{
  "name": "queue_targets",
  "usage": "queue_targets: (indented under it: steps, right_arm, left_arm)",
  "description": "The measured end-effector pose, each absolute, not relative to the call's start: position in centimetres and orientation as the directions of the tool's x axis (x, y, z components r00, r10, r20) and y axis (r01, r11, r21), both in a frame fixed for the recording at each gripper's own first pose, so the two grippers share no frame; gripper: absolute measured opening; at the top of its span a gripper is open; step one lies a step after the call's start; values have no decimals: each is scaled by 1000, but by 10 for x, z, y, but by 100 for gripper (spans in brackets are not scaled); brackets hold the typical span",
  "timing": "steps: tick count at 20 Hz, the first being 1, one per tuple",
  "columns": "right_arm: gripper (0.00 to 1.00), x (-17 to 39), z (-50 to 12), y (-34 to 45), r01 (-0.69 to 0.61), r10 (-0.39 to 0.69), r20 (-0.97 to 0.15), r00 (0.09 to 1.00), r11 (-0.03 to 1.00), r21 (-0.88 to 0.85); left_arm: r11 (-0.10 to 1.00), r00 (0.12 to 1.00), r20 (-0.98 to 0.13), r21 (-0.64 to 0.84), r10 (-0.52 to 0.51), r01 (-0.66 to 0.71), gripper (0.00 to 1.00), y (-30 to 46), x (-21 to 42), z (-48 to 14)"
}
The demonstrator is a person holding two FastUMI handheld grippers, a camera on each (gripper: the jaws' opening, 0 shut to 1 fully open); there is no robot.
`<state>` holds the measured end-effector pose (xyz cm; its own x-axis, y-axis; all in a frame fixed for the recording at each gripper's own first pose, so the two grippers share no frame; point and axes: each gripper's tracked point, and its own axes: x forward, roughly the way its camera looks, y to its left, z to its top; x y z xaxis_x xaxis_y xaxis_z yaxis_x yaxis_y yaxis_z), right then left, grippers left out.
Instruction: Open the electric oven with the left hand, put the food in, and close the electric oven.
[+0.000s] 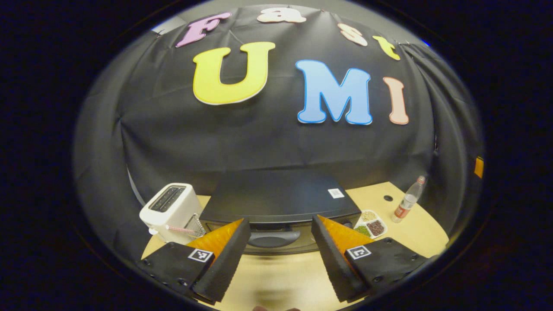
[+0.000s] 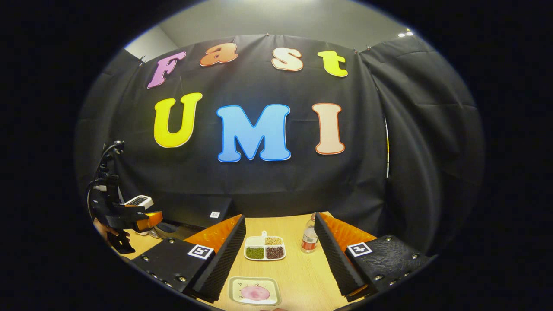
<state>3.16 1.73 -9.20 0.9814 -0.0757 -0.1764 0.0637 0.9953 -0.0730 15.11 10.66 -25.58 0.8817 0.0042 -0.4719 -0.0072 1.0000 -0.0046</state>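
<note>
Black boxy electric oven [image 1: 281, 196] door shut; L claw [image 1: 281, 242] wide open, empty, before handle [image 1: 274, 238]. R claw [image 2: 276, 252] open, empty, above pink food on square white plate [image 2: 255, 291]. Nothing done yet.

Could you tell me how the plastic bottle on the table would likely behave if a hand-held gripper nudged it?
The plastic bottle stands upright, tall and narrow, so it would probably tip easily. It looks mostly empty, so likely light. Being round, it may roll once down.

left gripper view: near oven [image 1: 281, 203], facing wall | right gripper view: farther right | shared: divided tray [image 2: 264, 247]
</note>
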Motion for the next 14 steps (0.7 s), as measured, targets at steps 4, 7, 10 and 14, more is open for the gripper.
queue_targets:
  steps: [4, 7, 10, 14]
  right_arm:
    - [97, 28, -105, 9, 97, -111, -207, 972, 992, -79]
    - [97, 28, -109, 7, 105, -122, -222, 968, 991, -85]
    - [97, 31, -103, 6, 107, -125, -214, 969, 990, -92]
    - [97, 34, -105, 4, 107, -125, -221, 967, 990, -90]
  left_arm:
    - [1000, 863, -505, 18, 29, -23, 97, 118, 173, -289]
    - [999, 848, -529, 19, 33, -27, 96, 121, 186, -310]
    - [999, 832, -552, 32, 49, -37, 100, 125, 191, -324]
    - [999, 841, -540, 22, 37, -30, 100, 125, 195, -327]
